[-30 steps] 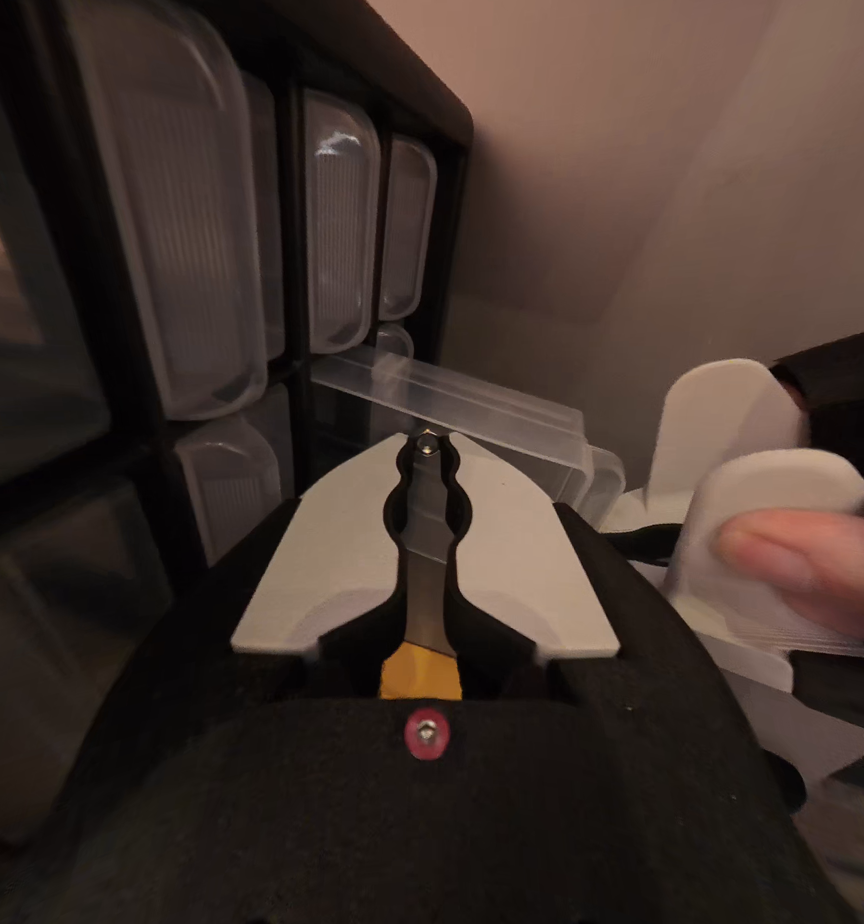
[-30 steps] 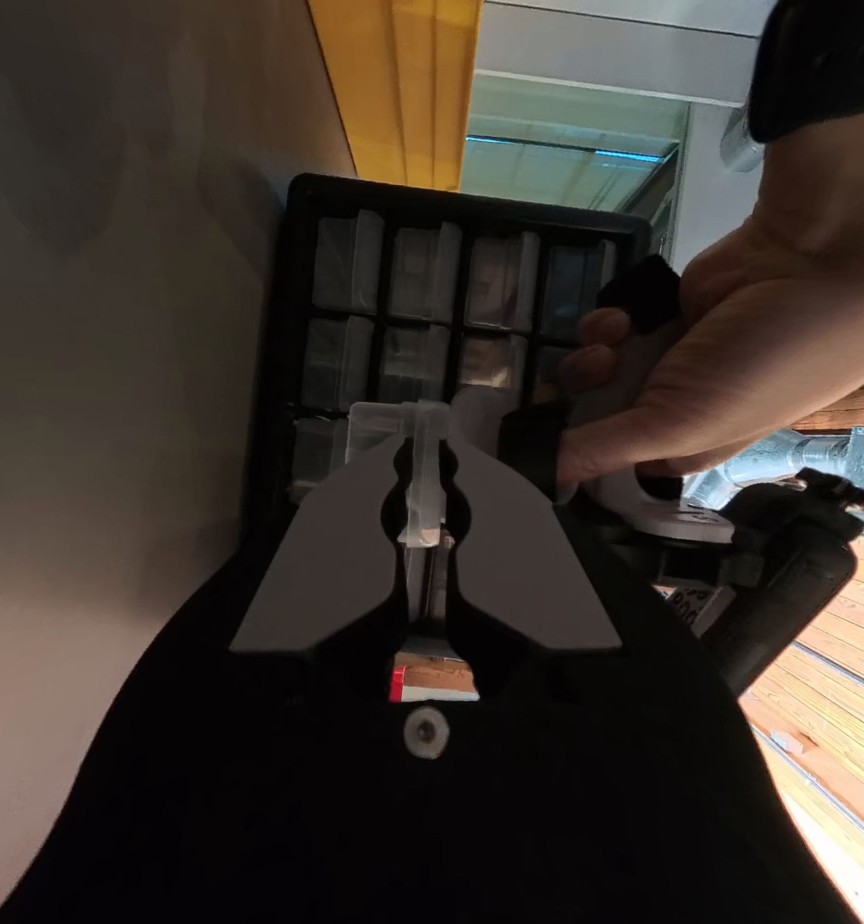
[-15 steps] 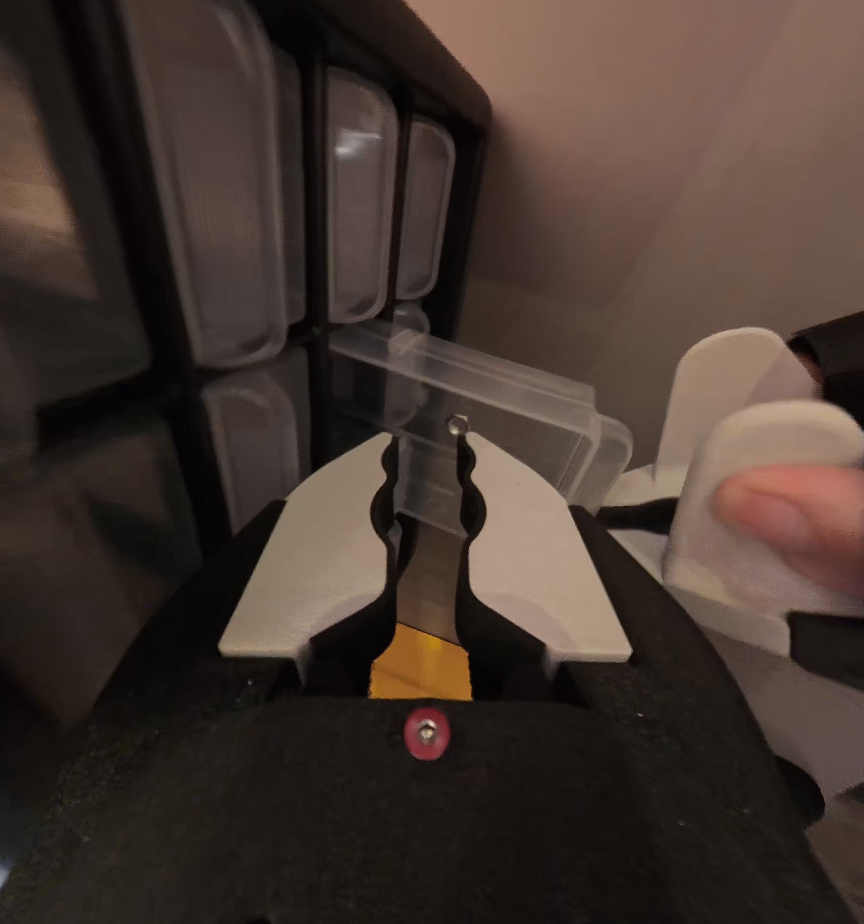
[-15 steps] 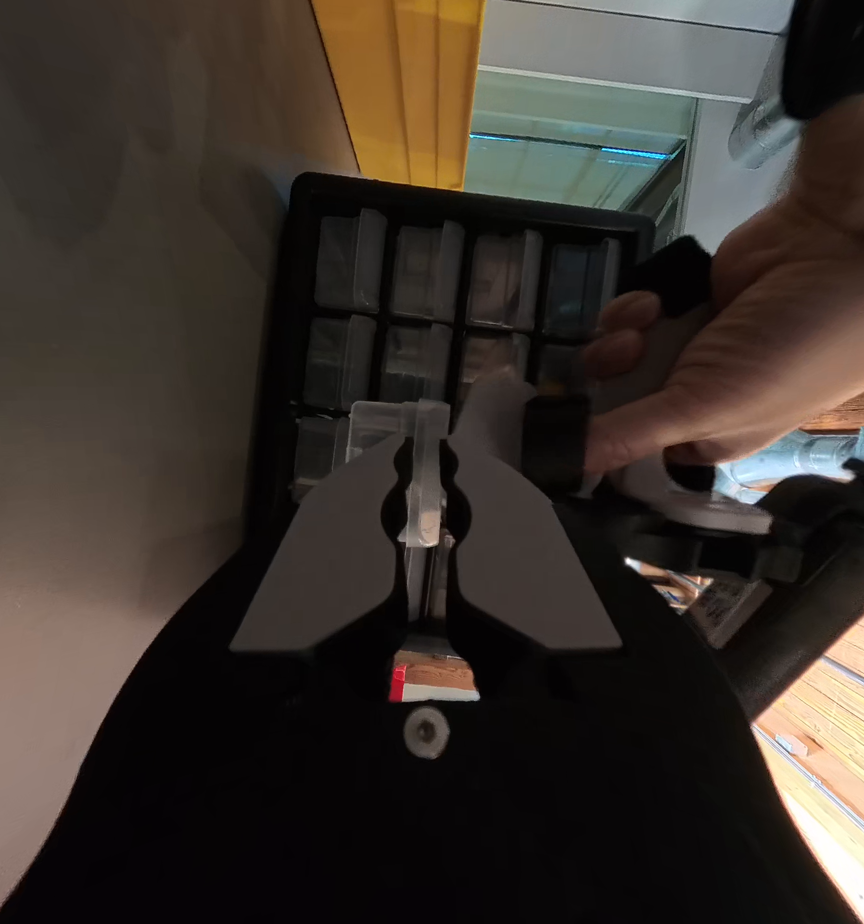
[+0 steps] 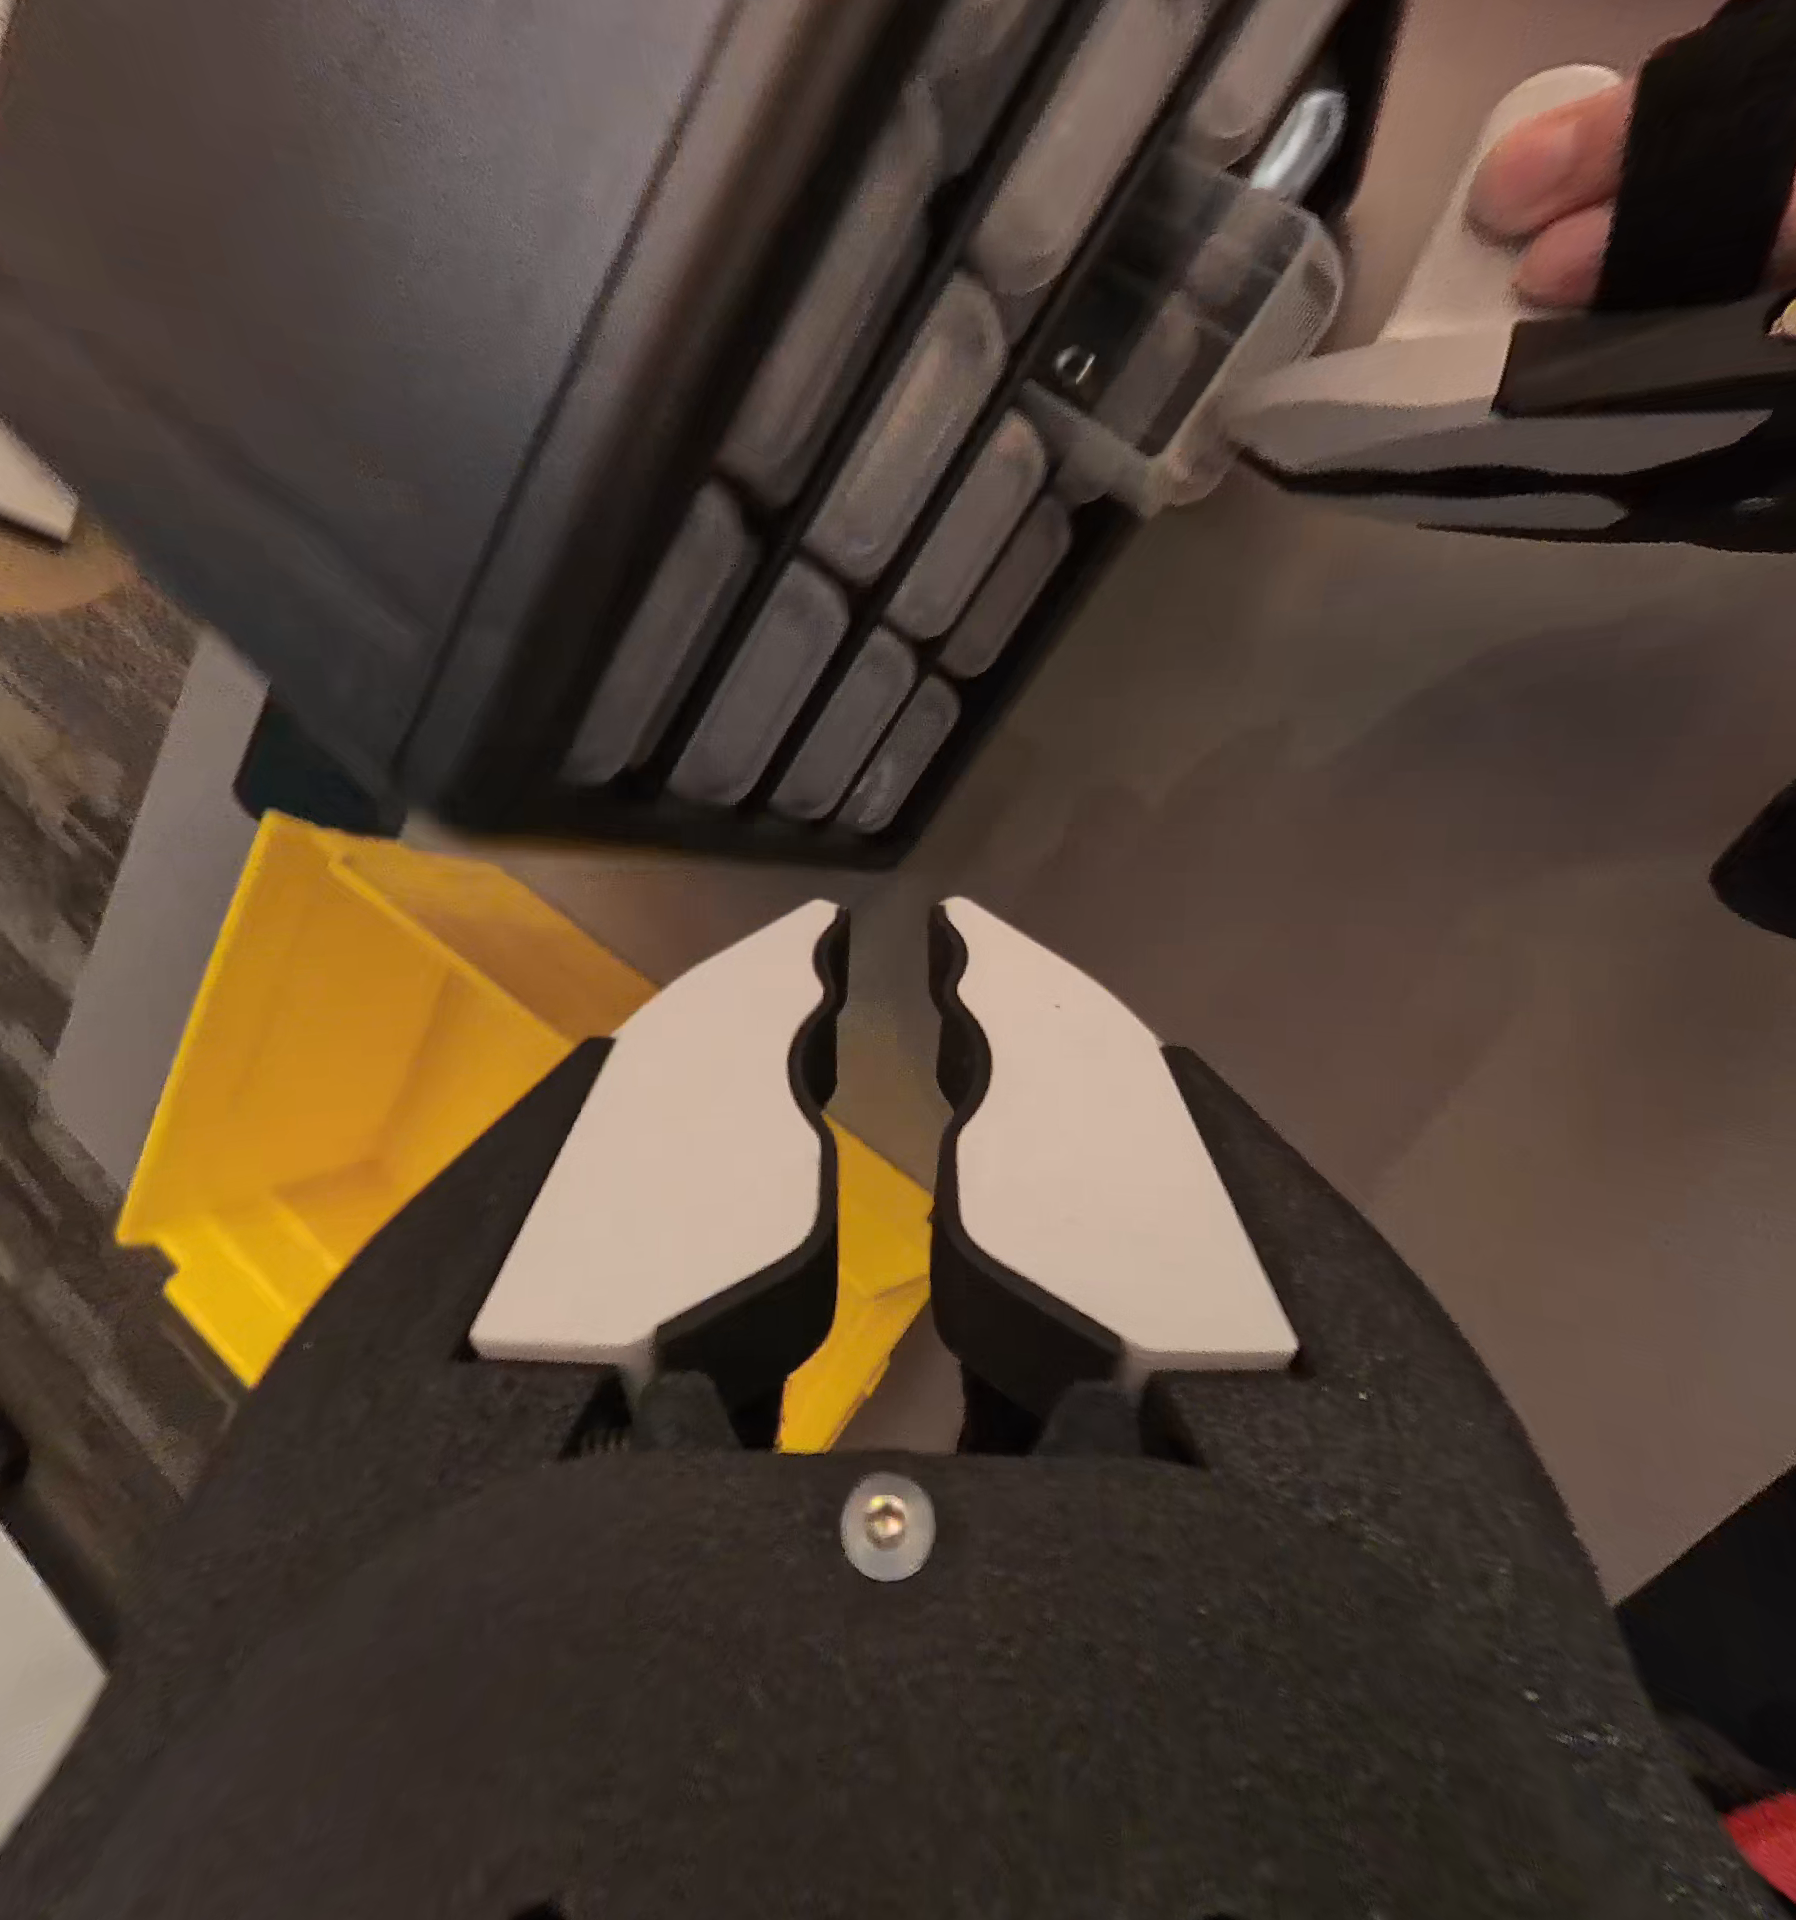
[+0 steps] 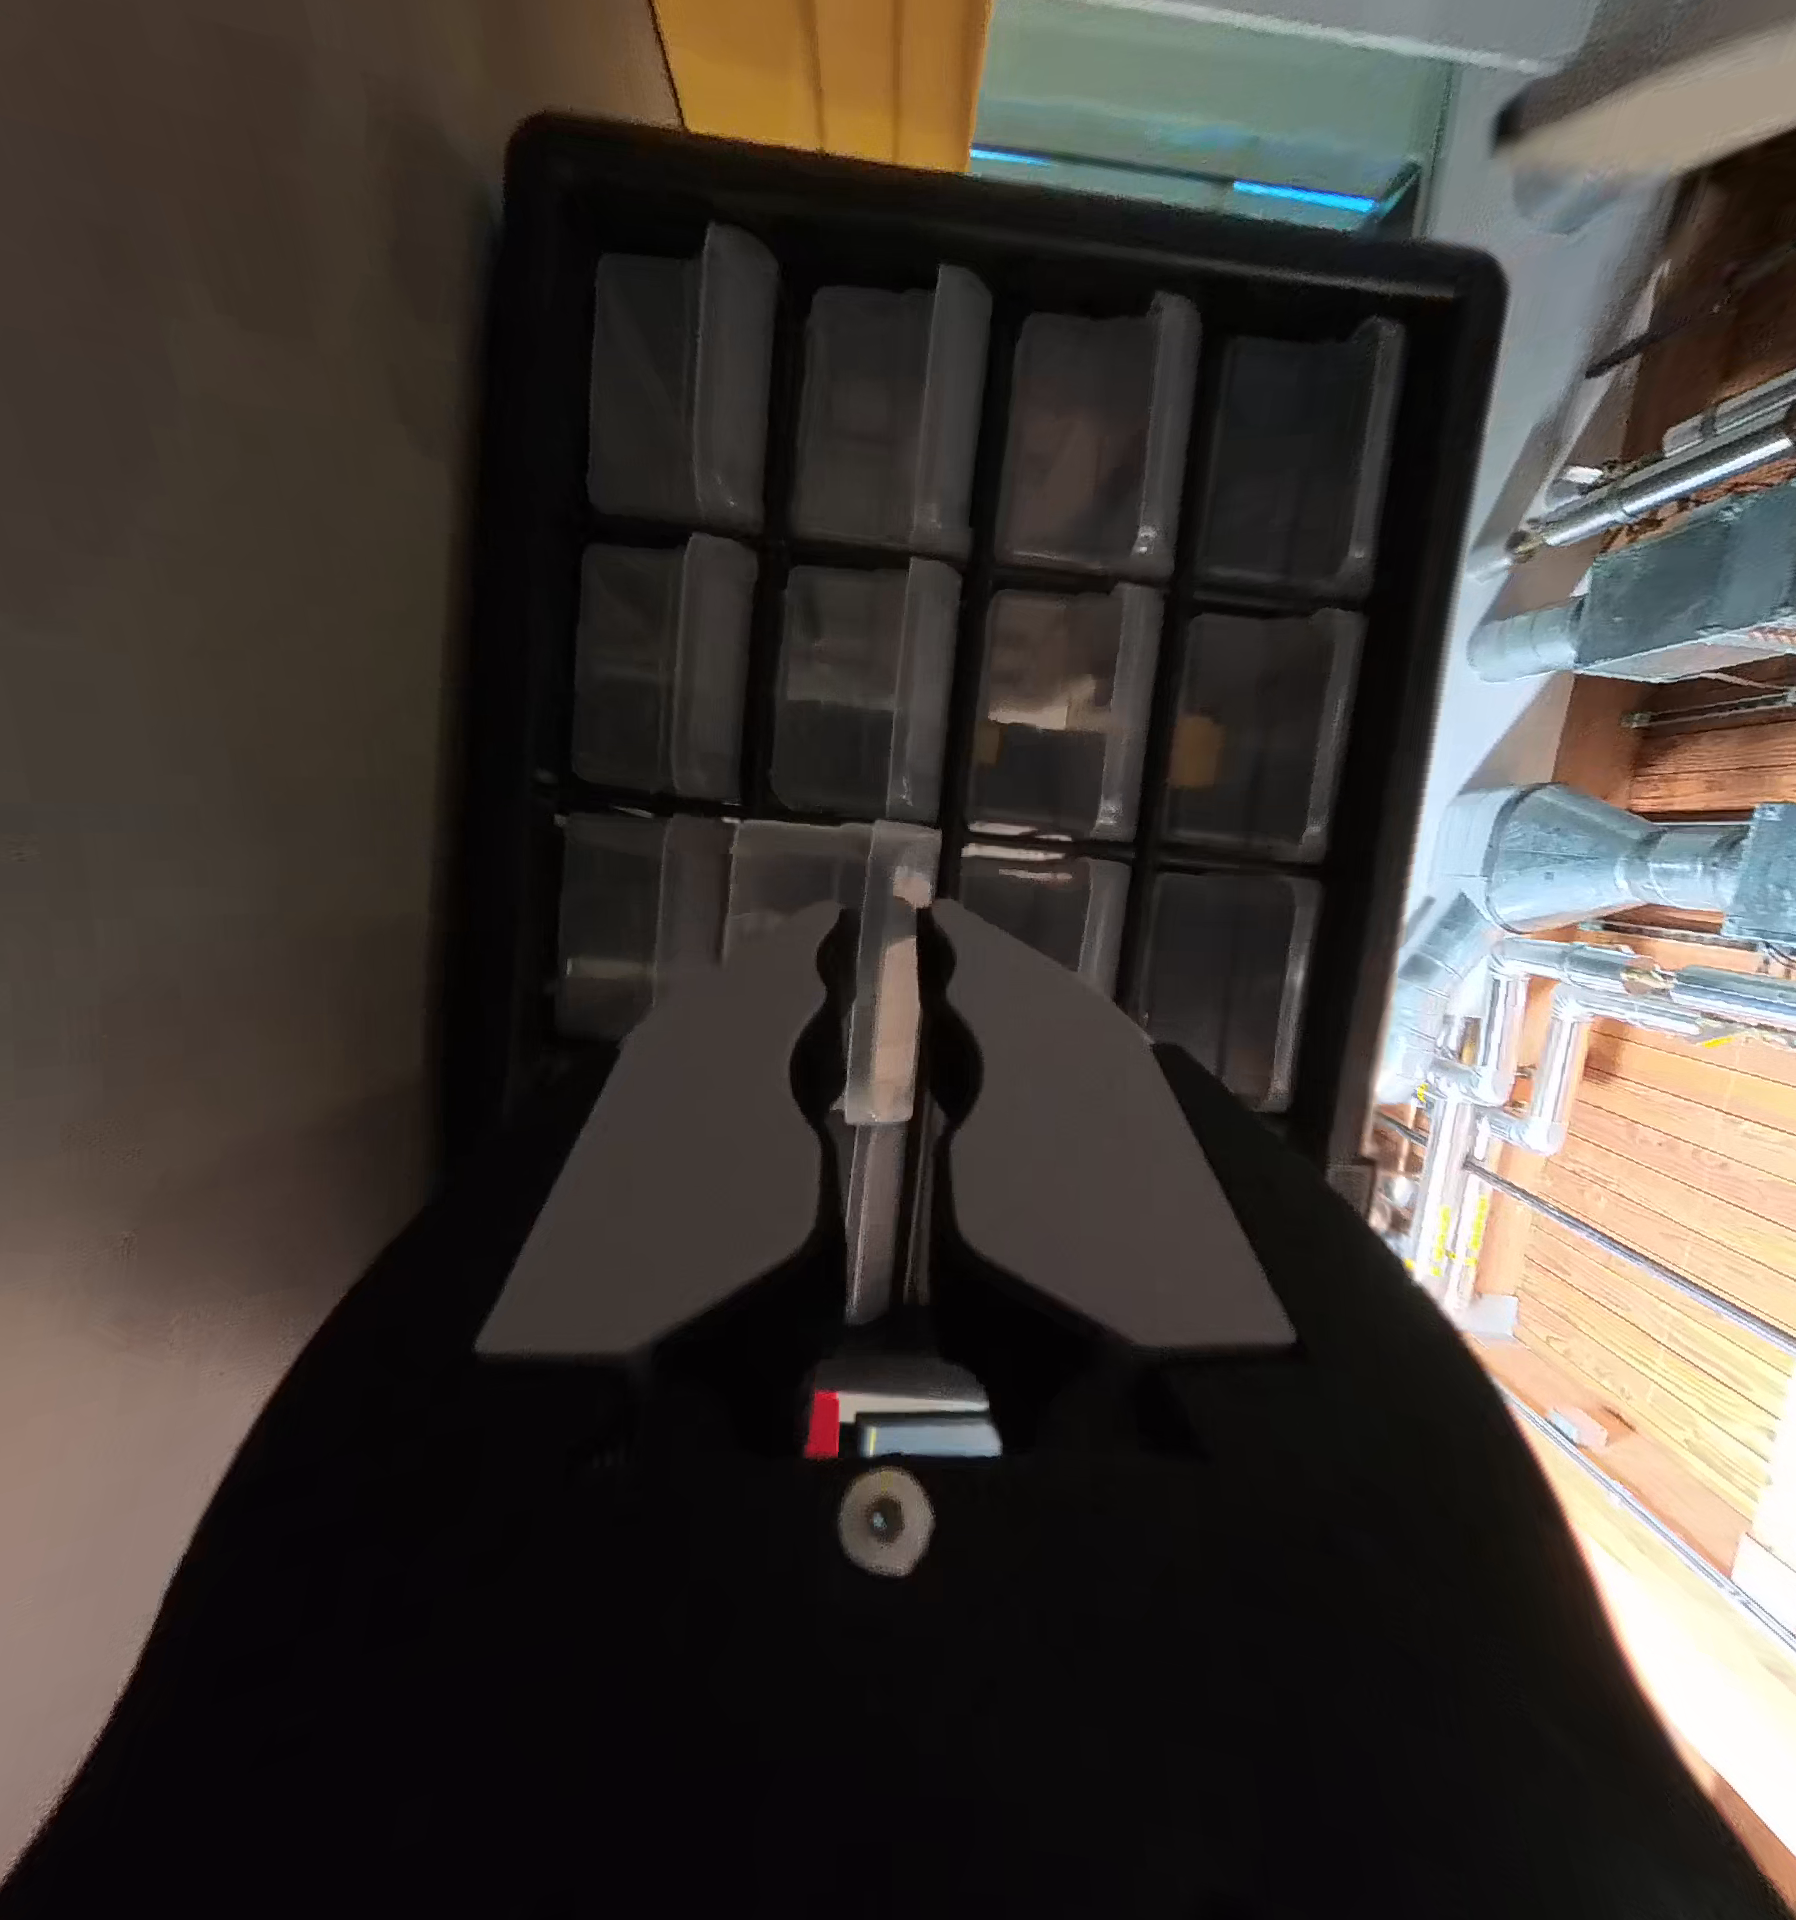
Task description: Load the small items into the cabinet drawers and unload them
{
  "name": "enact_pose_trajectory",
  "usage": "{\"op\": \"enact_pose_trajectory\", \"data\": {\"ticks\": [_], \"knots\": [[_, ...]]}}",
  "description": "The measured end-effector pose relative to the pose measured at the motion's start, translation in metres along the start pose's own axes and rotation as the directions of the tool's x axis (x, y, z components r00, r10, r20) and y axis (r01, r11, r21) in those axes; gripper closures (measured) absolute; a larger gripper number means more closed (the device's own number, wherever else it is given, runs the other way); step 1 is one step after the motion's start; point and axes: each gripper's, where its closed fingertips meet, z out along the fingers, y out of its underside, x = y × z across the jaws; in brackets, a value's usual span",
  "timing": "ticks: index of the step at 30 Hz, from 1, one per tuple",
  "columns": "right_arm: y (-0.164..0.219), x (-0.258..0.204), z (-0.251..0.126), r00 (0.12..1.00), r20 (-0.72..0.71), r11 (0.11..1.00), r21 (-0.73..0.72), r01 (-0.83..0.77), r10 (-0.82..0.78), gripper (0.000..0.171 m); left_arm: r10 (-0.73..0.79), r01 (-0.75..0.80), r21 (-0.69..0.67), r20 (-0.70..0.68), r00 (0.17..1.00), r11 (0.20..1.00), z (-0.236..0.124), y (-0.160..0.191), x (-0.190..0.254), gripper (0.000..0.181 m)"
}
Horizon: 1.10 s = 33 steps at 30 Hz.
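One black drawer cabinet (image 6: 987,260) is seen, with twelve clear drawers countable in the right wrist view. One drawer (image 5: 1232,343) is pulled partly out, its front tab pinched by the right gripper (image 6: 886,925). The left gripper (image 5: 886,914) is held slightly parted and empty, above one yellow bin (image 5: 354,1091).

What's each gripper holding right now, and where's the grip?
The right gripper is shut on the pulled-out clear drawer, pinching its front handle tab. The left gripper is open and holds nothing, above the yellow bin.
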Motion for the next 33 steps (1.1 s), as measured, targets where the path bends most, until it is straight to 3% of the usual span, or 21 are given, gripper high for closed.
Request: {"op": "enact_pose_trajectory", "data": {"ticks": [9, 12, 17, 22, 27, 29, 30, 33], "knots": [[0.019, -0.003, 0.034, 0.998, -0.033, 0.996, -0.072, -0.052, 0.05, 0.151, -0.315, 0.324, -0.093, 0.097, 0.944, 0.942, -0.017, 0.095, -0.075, 0.159], [0.017, -0.002, 0.033, 0.996, -0.047, 0.995, -0.066, -0.074, 0.071, 0.149, -0.367, 0.376, -0.106, 0.099, 0.925, 0.921, -0.014, 0.11, -0.086, 0.154], [-0.036, -0.008, 0.023, 0.991, 0.016, 0.987, 0.089, -0.135, 0.134, 0.147, -0.397, 0.407, -0.098, 0.102, 0.912, 0.908, -0.013, 0.12, -0.094, 0.153], [-0.088, -0.03, 0.043, 0.993, 0.079, 0.983, 0.151, -0.102, 0.091, 0.147, -0.426, 0.44, -0.111, 0.129, 0.895, 0.891, -0.014, 0.134, -0.102, 0.153], [-0.082, -0.041, 0.078, 0.996, 0.074, 0.996, 0.071, -0.059, 0.054, 0.144, -0.527, 0.552, -0.194, 0.165, 0.833, 0.811, -0.01, 0.173, -0.112, 0.155], [-0.083, -0.039, 0.081, 0.999, 0.04, 0.996, 0.085, -0.029, 0.026, 0.149, -0.56, 0.581, -0.235, 0.154, 0.814, 0.779, -0.004, 0.189, -0.114, 0.152], [-0.083, -0.034, 0.08, 0.999, 0.012, 0.996, 0.084, -0.034, 0.033, 0.159, -0.581, 0.596, -0.244, 0.139, 0.802, 0.765, 0.0, 0.194, -0.115, 0.15], [-0.084, -0.032, 0.076, 0.995, 0.041, 0.99, 0.11, -0.092, 0.088, 0.16, -0.623, 0.626, -0.288, 0.114, 0.774, 0.725, 0.016, 0.205, -0.117, 0.15]]}}
